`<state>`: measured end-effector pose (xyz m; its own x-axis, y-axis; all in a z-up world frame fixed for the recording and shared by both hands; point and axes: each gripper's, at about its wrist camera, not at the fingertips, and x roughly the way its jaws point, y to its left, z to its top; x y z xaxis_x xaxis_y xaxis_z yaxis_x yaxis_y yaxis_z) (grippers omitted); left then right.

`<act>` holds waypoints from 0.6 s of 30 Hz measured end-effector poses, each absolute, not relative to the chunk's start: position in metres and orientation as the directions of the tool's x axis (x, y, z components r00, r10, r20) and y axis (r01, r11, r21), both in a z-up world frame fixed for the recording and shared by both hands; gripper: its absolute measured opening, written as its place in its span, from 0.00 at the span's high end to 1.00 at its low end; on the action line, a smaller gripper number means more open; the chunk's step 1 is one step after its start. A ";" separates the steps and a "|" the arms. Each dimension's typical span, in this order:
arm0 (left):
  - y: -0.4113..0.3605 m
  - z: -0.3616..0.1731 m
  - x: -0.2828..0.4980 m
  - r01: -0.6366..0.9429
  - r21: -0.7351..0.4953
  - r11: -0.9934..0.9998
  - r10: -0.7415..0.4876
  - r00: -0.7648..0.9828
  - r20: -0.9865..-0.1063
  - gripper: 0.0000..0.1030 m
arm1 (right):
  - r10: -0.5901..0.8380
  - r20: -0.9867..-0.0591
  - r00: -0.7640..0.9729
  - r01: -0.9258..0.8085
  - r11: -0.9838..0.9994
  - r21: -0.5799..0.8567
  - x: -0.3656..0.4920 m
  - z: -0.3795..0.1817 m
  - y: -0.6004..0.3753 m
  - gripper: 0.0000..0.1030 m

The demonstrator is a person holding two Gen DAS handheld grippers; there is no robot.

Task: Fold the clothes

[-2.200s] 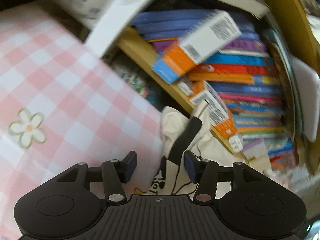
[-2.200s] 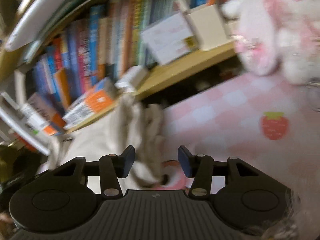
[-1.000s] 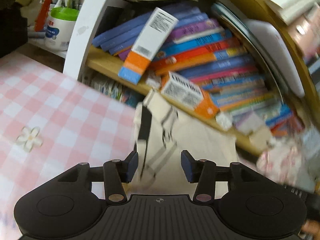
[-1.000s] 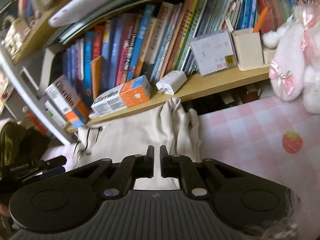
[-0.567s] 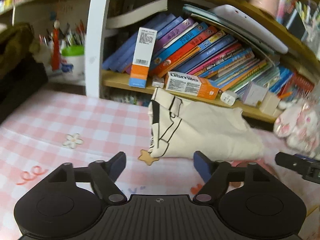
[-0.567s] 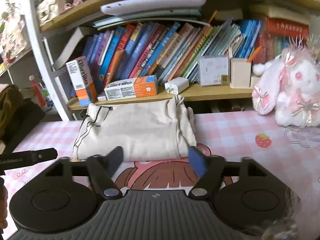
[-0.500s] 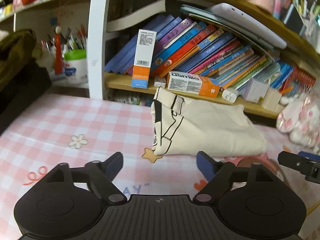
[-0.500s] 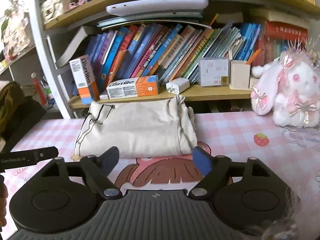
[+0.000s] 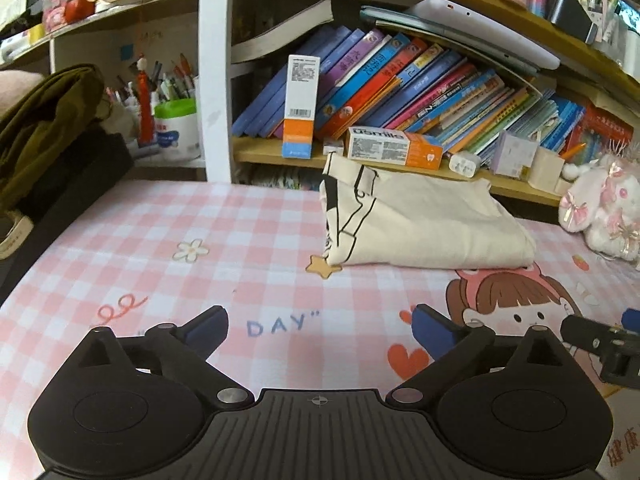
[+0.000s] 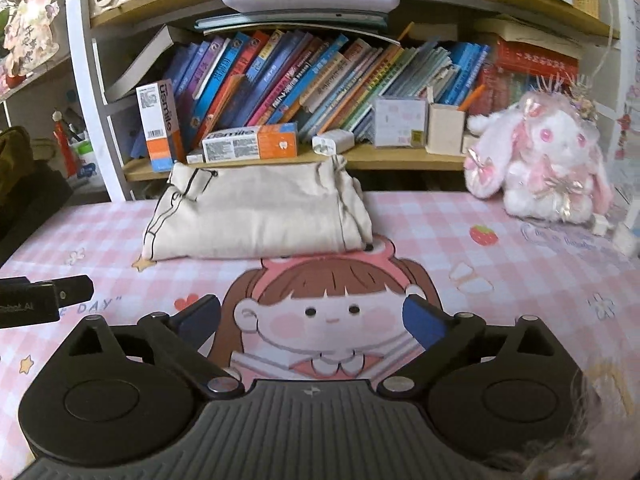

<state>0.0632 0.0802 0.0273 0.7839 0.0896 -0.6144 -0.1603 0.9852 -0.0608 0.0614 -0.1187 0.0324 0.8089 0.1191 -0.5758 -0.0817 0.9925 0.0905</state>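
I see the garment [image 10: 256, 216] lying folded into a flat, cream-coloured rectangle on the pink checked cloth [image 10: 460, 240], its far edge against the bookshelf [image 10: 400, 160]. Black line trim runs down its left end, and its right end bunches in soft folds.

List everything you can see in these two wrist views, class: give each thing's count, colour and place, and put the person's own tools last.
Folded garment: one, cream with black trim, back of the table against the shelf.
Tablecloth: one, pink-and-white check with cartoon girl print, covering the table.
Toothpaste boxes: two, white and orange, on the shelf, one upright, one lying.
Books: many, mixed colours, leaning on the shelf.
Plush rabbit: one, white and pink, right of the garment.
Charger: one, white, on the shelf.
Left claw: black, blue pads, open.
Right claw: black, blue pads, open.
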 end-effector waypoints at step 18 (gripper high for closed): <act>0.068 0.022 0.020 -0.142 -0.009 0.990 0.105 0.772 -0.627 0.01 | 0.074 -0.577 0.813 -0.054 0.997 0.051 0.012 0.030 -0.098 0.00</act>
<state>0.0204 0.0684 0.0220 0.7722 0.1054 -0.6265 -0.1421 0.9898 -0.0087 0.0120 -0.0978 0.0303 0.8134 0.0739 -0.5770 -0.0541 0.9972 0.0514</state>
